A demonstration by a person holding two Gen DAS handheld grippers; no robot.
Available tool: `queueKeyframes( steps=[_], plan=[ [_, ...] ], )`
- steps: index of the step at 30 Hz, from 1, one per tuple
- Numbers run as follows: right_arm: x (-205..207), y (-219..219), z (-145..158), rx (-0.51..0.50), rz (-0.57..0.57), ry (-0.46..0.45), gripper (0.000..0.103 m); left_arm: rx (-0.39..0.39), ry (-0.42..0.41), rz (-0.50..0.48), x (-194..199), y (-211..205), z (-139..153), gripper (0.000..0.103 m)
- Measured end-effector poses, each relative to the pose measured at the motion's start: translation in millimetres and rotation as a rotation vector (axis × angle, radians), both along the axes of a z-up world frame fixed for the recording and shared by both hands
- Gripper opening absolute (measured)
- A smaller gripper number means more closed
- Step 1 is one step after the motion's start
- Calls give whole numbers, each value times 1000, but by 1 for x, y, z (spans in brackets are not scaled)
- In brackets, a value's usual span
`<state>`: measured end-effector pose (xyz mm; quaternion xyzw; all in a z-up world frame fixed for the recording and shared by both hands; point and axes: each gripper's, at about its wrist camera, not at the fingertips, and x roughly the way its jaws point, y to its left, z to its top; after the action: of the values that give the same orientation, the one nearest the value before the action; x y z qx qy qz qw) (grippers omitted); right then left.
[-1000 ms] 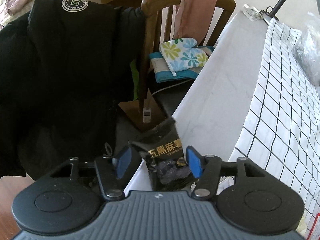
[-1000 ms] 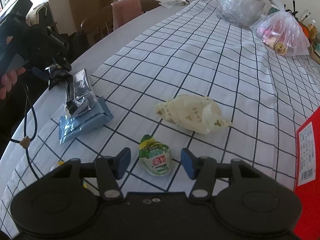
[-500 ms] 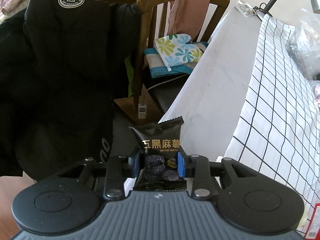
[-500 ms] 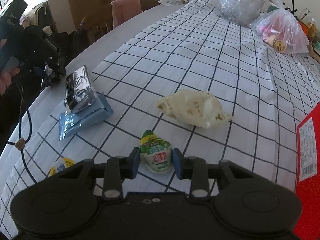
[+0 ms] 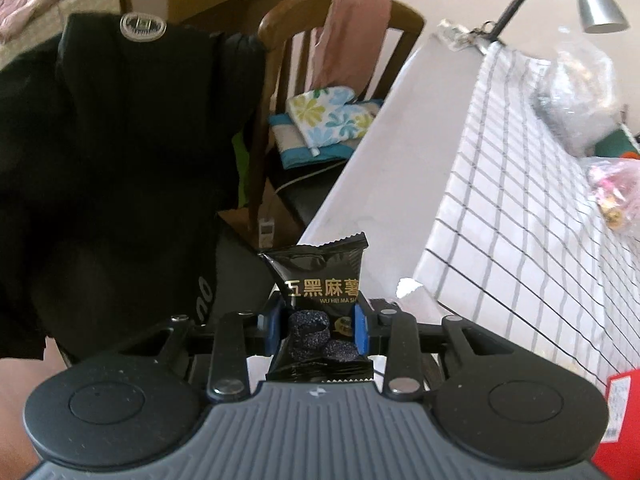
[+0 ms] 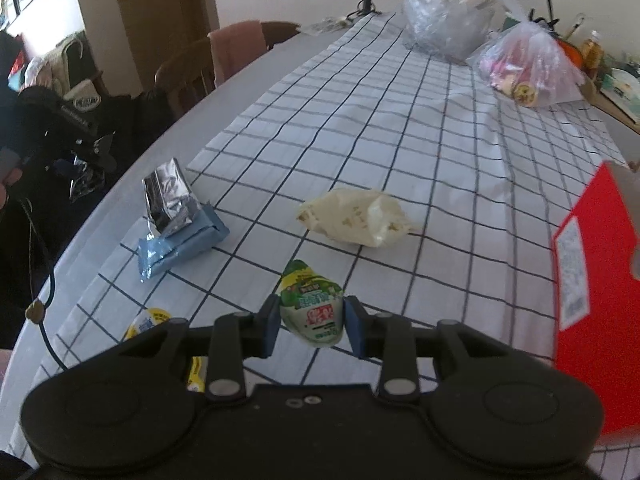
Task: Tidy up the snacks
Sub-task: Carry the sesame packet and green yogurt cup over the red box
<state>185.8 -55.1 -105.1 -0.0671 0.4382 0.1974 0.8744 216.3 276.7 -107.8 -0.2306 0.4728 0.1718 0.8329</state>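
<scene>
My left gripper [image 5: 316, 328] is shut on a black snack packet [image 5: 320, 296] with gold lettering and holds it up off the table, beside the table's left edge. My right gripper [image 6: 312, 328] is shut on a small green and white snack pouch [image 6: 312, 308], lifted a little above the checked cloth. On the cloth lie a cream wrapped snack [image 6: 356, 218], a blue packet [image 6: 180, 246] with a silver foil packet [image 6: 166, 200] on it, and a yellow and white snack [image 6: 146, 322] near the front left.
A red box [image 6: 592, 292] stands at the right. Two plastic bags [image 6: 528, 68] sit at the far end by a desk lamp [image 5: 596, 4]. Chairs with a black jacket [image 5: 120, 160] and an oven mitt [image 5: 324, 114] stand left of the table.
Both grippers have closed: the left on the black packet, the right on the green pouch. Both have since lifted their snacks off the table.
</scene>
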Motion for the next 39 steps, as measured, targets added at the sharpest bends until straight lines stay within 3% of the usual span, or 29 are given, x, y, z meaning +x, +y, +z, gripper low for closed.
queueKeyframes(
  steps=[8,21,39],
  plan=[
    [-18,-32,33,41,-51,-48,32,6,-56,-89,-18,-38,34,34],
    [-38,-103,71,62,-124,-106,32,17,-115,-268,-26,-138,70,34],
    [-37,-230,74,39,-224,-123,32,30,-164,-529,-14,-312,89,34]
  ],
)
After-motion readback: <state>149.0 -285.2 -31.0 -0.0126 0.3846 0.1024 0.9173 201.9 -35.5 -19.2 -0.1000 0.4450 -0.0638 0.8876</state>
